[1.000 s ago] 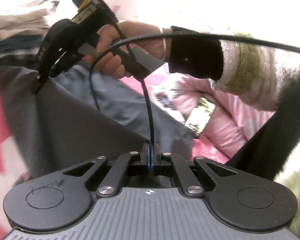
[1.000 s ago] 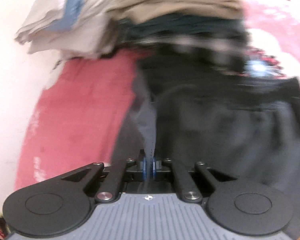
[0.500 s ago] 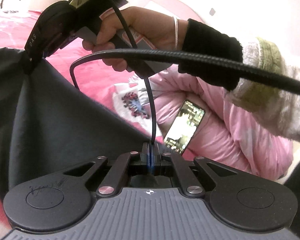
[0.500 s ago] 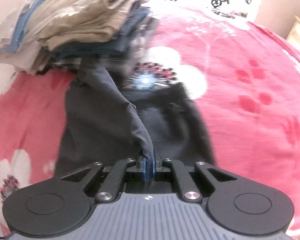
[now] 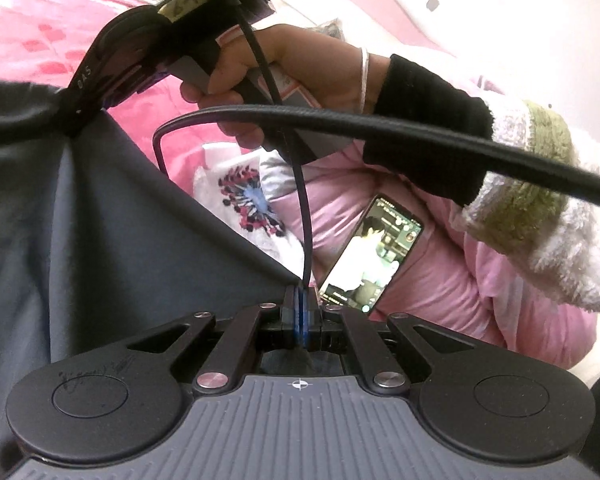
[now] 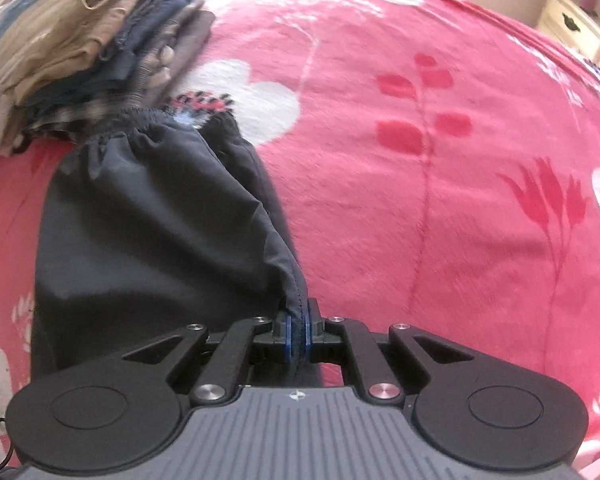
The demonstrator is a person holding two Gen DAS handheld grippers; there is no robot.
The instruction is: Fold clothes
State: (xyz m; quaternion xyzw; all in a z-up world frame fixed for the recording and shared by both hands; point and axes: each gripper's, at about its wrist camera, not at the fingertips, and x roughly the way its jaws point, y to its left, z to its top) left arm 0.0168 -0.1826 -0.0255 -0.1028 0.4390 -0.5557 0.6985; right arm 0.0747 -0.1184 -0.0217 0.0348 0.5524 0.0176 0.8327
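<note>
The left gripper (image 5: 302, 308) and right gripper (image 6: 298, 330) each pinch an edge of the dark grey garment (image 6: 148, 216), a thin matte cloth with a gathered waistband, stretched across the frame's left half. It lies over a plush pink floral blanket (image 6: 440, 160), beside a stack of folded clothes (image 6: 72, 52) at upper left; a lit phone (image 5: 374, 252) rests on pink bedding.

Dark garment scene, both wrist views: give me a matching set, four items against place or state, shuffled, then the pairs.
Items:
1. dark grey garment
2. phone
3. stack of folded clothes
4. left tool

Place or state:
A. lying on pink fabric, screen lit
B. piled at the bed's far left, beyond the waistband
C. shut on a garment edge
D. stretched between both tools over the red floral blanket

Pairs: 1-D, 2-A, 3-B, 4-C
</note>
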